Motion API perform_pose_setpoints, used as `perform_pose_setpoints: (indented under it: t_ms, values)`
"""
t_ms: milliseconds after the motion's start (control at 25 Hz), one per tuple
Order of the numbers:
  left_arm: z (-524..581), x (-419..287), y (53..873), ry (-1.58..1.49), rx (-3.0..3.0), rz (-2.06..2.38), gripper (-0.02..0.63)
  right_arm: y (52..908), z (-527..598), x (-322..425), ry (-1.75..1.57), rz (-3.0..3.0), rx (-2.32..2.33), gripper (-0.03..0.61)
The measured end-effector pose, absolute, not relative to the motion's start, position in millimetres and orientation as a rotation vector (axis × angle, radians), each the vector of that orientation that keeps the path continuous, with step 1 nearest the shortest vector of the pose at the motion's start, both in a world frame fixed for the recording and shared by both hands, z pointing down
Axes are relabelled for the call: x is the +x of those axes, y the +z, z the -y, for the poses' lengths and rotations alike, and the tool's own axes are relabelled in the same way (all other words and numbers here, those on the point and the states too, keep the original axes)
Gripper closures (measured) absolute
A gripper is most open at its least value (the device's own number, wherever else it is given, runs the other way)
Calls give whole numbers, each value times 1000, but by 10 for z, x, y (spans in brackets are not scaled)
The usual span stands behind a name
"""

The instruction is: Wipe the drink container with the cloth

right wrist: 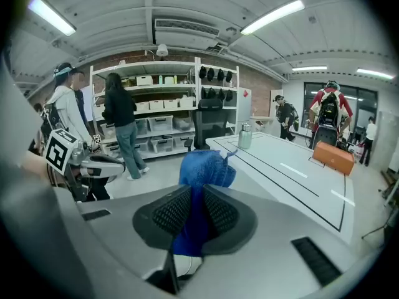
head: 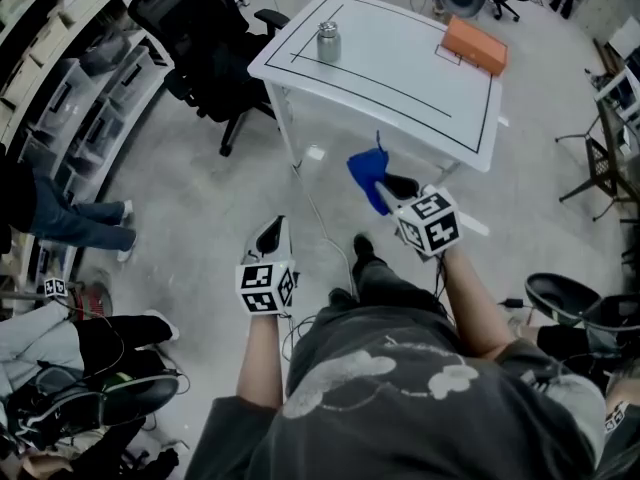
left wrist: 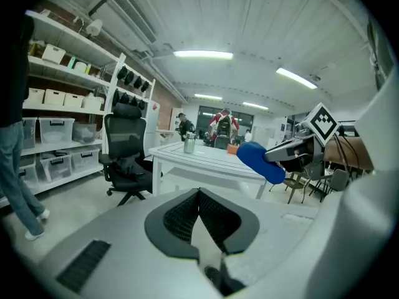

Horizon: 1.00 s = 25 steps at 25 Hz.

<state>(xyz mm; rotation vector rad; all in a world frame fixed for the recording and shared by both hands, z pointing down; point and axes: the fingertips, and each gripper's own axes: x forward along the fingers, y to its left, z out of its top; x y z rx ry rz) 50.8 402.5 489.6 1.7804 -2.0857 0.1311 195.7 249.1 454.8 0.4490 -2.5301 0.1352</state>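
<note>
A person stood short of a white table [head: 400, 88], a gripper in each hand. The right gripper [head: 392, 186] was clamped on a blue cloth [head: 366, 171], which bunched out past its jaws. The left gripper [head: 270, 234], toward 8 o'clock of the right, had its jaws pressed together on nothing. The steel drink container [head: 328, 41] stood upright on the table at 11 o'clock, well apart from both grippers; an orange box [head: 474, 44] lay at 1 o'clock.
</note>
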Motion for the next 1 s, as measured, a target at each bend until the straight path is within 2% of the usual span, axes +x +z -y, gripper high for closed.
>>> perform_pose_setpoints:
  t_ms: [440,1000]
  values:
    - [-3778,288,4992,123,1761,2071,611,4699,-2102,1864,236,2530,501,523]
    - [-2573,-604,4879,178,1711,2129,611,4728,-633,1008,310,2559,493,520]
